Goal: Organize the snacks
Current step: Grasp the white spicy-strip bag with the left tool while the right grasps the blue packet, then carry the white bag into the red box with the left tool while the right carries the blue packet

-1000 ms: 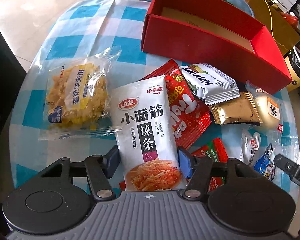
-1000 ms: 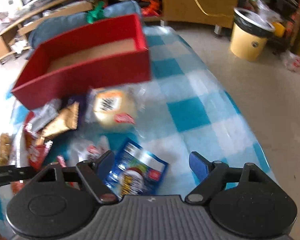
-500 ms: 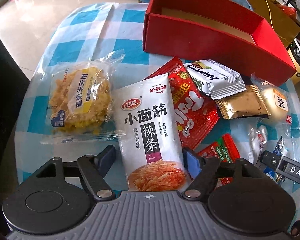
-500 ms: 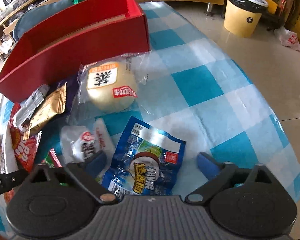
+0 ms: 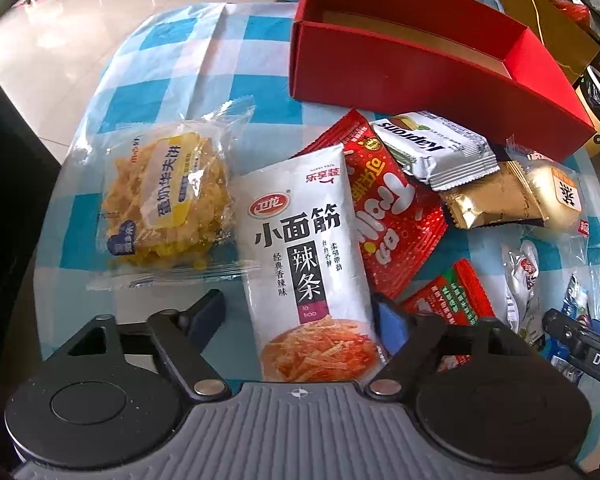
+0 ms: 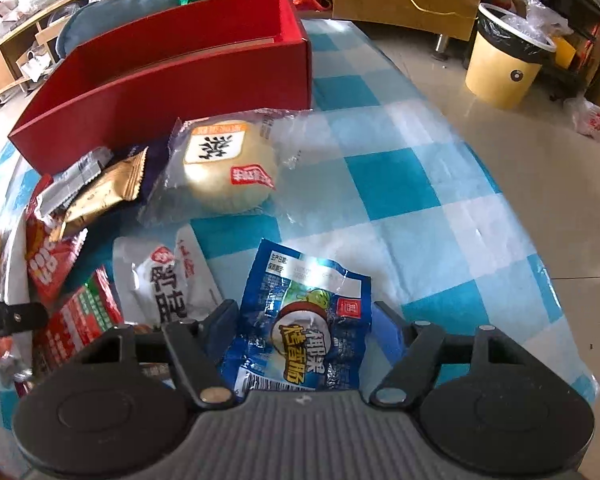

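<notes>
Two claws closing, left claw [image 5: 300, 316] straddling white packet [image 5: 306, 256], right claw [image 6: 304, 322] straddling blue packet [image 6: 304, 320]

Covered in a blue-and-white checked cloth [image 5: 188, 92], a table strewn with snacks before an open red box [image 5: 428, 76] at its far side. On the cloth: a clear pack of yellow waffle biscuits [image 5: 168, 196], a white spicy-strip pouch [image 5: 304, 256] overlapping a red packet [image 5: 392, 216], a small red-and-green sachet [image 5: 456, 296], a wrapped pale bun [image 6: 228, 164], a white duck-snack pack [image 6: 164, 284] and a blue sausage packet [image 6: 304, 320].
</notes>
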The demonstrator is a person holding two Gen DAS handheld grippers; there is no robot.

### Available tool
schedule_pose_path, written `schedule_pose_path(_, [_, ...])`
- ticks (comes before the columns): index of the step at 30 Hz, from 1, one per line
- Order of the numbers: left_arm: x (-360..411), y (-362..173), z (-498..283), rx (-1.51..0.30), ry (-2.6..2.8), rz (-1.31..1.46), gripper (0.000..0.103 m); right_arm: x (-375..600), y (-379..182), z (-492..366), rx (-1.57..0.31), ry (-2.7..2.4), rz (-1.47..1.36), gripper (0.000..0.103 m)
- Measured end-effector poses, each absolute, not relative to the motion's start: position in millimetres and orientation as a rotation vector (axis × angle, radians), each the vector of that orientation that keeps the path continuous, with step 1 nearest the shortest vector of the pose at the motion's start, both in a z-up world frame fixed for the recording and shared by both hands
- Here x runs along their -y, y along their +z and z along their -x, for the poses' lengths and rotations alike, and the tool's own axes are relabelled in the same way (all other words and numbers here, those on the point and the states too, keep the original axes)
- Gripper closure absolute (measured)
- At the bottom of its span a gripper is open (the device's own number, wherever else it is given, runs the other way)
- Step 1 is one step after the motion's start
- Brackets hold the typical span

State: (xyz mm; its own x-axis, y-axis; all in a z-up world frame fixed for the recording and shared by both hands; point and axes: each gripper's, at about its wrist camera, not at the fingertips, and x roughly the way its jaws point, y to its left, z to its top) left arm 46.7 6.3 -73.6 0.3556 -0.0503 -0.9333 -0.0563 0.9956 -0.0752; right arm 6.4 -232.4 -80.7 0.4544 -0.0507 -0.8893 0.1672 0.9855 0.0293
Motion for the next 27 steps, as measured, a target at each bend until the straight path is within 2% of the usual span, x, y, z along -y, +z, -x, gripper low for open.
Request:
schedule_pose_path(4, [-6,-72,-44,-1.21,0.002,0.089,0.037,241,-78,-3,-1.088,-0.139,-0.146,0.034])
schedule_pose_path(9, [-7,-68,-41,-1.21,-0.007,0.108,0.043,254,-70,0,-1.061,-0.14,-0.188,0.034])
schedule_pose_path(27, [-8,-27,-27,-1.129,-0.026,0.127,0.049,229,-22,6,-0.935,-0.01,-0.203,0.034])
